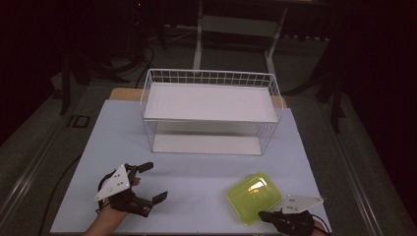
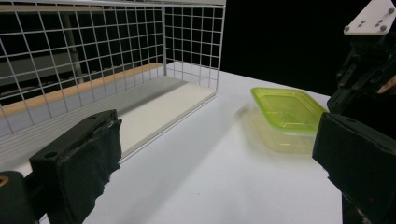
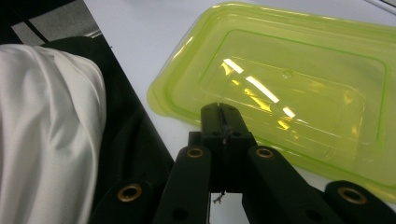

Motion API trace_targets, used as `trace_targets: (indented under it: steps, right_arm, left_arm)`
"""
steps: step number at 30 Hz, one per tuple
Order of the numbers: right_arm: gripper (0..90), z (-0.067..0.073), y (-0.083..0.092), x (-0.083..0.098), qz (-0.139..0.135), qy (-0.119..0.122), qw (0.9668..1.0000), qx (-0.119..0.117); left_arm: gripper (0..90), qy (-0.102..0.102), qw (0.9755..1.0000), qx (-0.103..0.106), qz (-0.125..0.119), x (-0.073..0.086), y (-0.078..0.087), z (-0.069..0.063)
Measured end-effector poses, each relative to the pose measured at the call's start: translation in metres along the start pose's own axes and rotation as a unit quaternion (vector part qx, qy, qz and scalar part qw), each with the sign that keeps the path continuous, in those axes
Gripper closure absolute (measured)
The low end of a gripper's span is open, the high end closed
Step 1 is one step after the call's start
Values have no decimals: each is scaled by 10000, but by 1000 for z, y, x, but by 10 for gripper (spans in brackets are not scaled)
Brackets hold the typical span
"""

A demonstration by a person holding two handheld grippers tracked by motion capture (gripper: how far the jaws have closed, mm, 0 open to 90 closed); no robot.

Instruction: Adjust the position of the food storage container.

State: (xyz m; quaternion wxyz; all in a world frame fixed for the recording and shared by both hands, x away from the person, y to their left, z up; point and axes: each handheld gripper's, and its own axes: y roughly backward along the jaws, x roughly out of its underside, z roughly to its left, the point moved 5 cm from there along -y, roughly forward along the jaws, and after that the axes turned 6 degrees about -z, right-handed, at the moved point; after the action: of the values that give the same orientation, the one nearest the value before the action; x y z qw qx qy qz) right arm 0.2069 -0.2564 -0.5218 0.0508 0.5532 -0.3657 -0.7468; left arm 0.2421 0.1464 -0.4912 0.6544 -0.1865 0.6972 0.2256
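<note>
A shallow yellow-green plastic container (image 1: 254, 196) with its lid on lies flat at the front right of the white table (image 1: 196, 172). My right gripper (image 1: 264, 215) comes in at its near corner. In the right gripper view its jaws are pressed together, shut, the tips (image 3: 219, 116) over the container's (image 3: 289, 88) near rim; I see nothing between them. My left gripper (image 1: 153, 182) rests at the front left, open and empty, pointing right. In the left gripper view its jaws (image 2: 215, 158) stand wide apart, with the container (image 2: 287, 109) and the right gripper (image 2: 359, 79) beyond them.
A white wire rack (image 1: 211, 73) with an upper shelf and a lower board stands at the back middle of the table; its open side faces me. In the left gripper view its mesh (image 2: 93, 46) is at the left. A white sleeve (image 3: 46, 130) is beside the right gripper.
</note>
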Motion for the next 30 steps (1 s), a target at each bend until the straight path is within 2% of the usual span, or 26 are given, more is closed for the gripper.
trace_targets:
  steps: [13, 30]
  right_arm:
    - [900, -8, -20, -15, -27, 138, 9998, -119]
    - [900, -25, -40, -34, -96, 122, 9998, -89]
  left_arm:
    - [18, 27, 10000, 13, -25, 0, 1, 0]
    - [19, 5, 10000, 48, -11, 0, 1, -1]
